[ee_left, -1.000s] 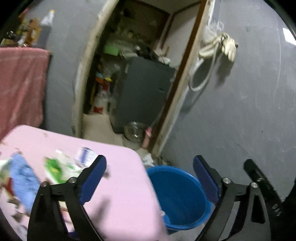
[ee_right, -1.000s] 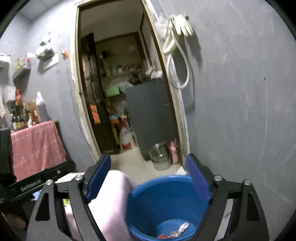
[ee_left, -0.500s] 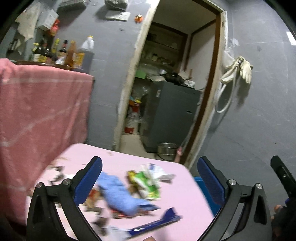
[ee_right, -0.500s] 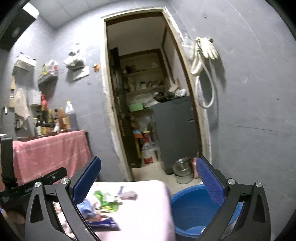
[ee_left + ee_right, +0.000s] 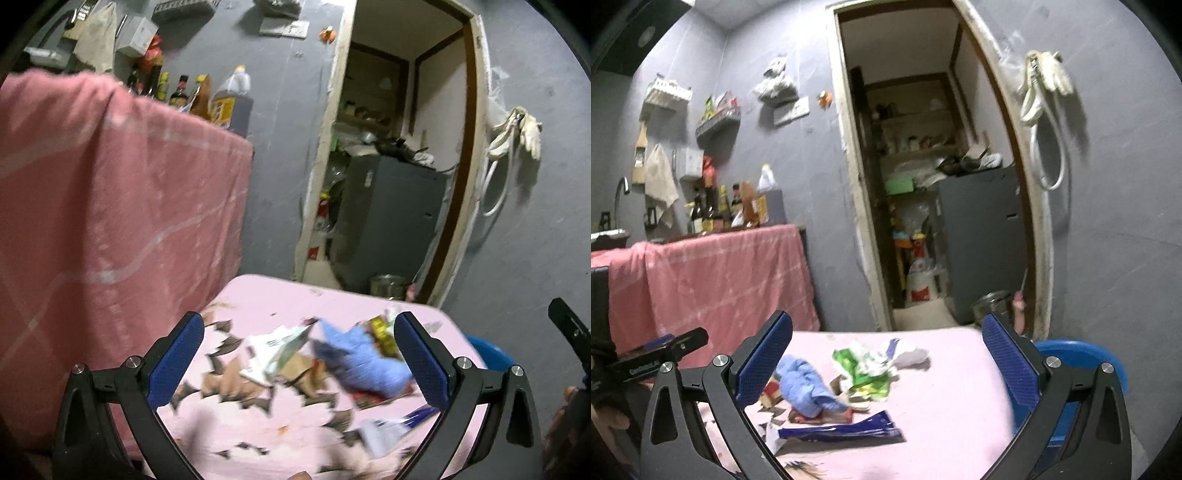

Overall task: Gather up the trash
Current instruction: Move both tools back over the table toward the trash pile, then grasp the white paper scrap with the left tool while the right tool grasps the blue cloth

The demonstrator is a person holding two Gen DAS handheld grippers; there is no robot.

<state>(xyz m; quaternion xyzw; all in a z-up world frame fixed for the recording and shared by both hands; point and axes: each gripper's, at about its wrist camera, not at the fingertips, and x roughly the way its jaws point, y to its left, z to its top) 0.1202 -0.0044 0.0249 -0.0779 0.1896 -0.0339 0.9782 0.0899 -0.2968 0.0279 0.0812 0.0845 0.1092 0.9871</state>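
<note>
Trash lies scattered on a pink table (image 5: pixel 266 299) (image 5: pixel 945 398): a crumpled blue cloth (image 5: pixel 362 354) (image 5: pixel 809 384), a green and white wrapper (image 5: pixel 866 369), a white printed wrapper (image 5: pixel 277 350), a dark blue flat wrapper (image 5: pixel 842 430) and several brown scraps (image 5: pixel 236 380). A blue bucket (image 5: pixel 1082 358) (image 5: pixel 487 354) stands off the table's right edge. My left gripper (image 5: pixel 299 354) is open and empty above the trash. My right gripper (image 5: pixel 886 358) is open and empty above the table, to the right of the left one.
A counter draped in pink cloth (image 5: pixel 110 221) (image 5: pixel 713 273) stands at the left with bottles (image 5: pixel 720 206) on it. An open doorway (image 5: pixel 923 184) behind the table leads to a grey cabinet (image 5: pixel 982 229) and a metal pot (image 5: pixel 991 302). A hose and glove (image 5: pixel 1045 92) hang on the wall.
Both grippers have swung left, away from the blue bucket and over the table with the trash. Both stayed open and empty.
</note>
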